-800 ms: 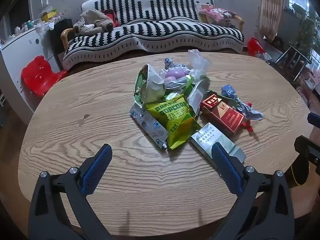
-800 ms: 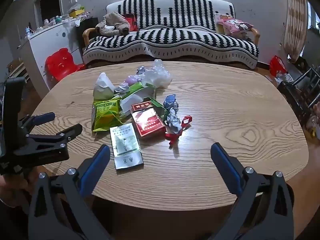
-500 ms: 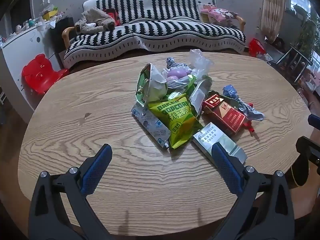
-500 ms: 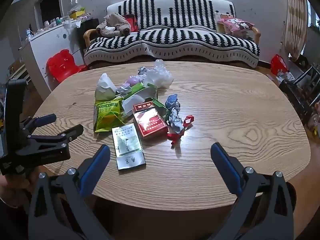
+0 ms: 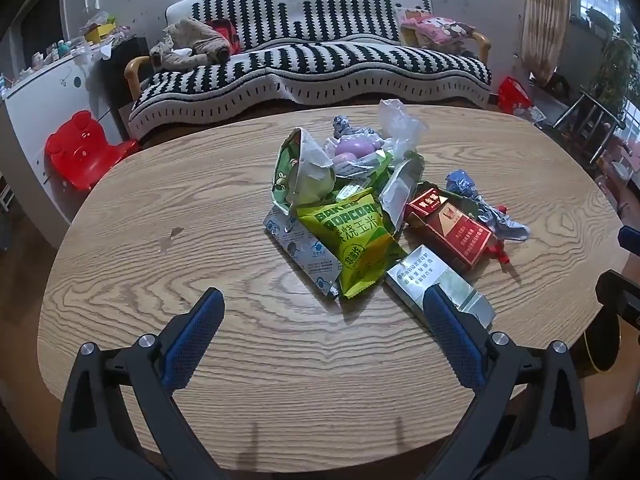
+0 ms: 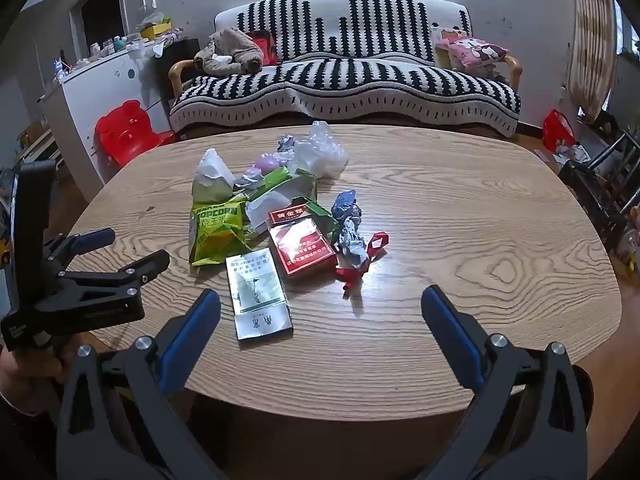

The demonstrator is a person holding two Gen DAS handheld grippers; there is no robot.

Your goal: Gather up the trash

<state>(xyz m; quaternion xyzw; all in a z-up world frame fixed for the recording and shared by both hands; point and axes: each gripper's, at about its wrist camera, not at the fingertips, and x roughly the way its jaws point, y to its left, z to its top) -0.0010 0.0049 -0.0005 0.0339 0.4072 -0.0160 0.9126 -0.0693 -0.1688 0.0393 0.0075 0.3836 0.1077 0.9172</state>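
- Since a moment ago: trash pile (image 5: 360,208) slightly nearer in both views, otherwise undisturbed on table (image 5: 160,208).
- Left gripper (image 5: 320,344) and right gripper (image 6: 320,340): released, empty.
- Collection not started; silver pack (image 6: 258,292) closest.

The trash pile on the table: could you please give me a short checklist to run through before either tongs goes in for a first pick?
1. Left tongs open and empty: ok.
2. Right tongs open and empty: ok.
3. Silver cigarette pack lies flat at the near edge of the pile, nothing on top of it: ok.
4. Red cigarette pack free of neighbours: not ok, it lies against the crumpled foil wrapper.
5. Green popcorn bag lying clear: not ok, it overlaps a white sachet.
6. Bin or bag to drop the trash into: cannot tell, none in view.
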